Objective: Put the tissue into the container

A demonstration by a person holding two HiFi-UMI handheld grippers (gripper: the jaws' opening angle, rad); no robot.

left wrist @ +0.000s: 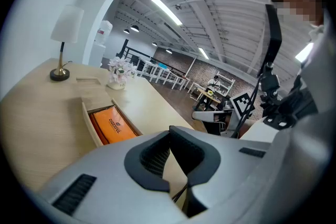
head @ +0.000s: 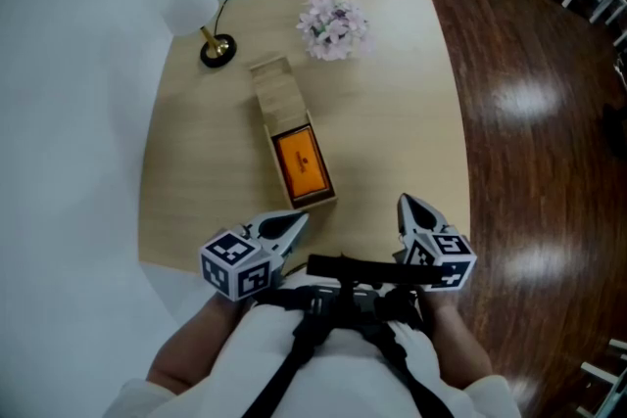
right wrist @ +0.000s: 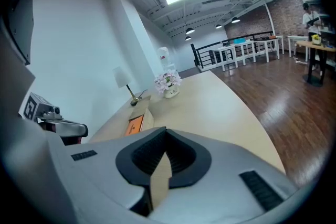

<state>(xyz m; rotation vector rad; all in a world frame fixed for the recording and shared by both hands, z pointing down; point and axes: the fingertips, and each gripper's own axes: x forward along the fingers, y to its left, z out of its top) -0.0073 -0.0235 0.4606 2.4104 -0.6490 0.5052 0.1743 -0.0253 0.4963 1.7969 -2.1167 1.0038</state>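
The pale wooden round-cornered table carries a long light-wood box with a sliding lid pushed back off its near half. Both tools hover at the table's near edge. The left gripper and right gripper have their jaws pressed together, with nothing between them. The orange plastic-wrapped tissue packet already lies flat in the box's open half. It looks light, soft and squashable under slick film, so it is probably best pinched gently across its short width, mid-length.
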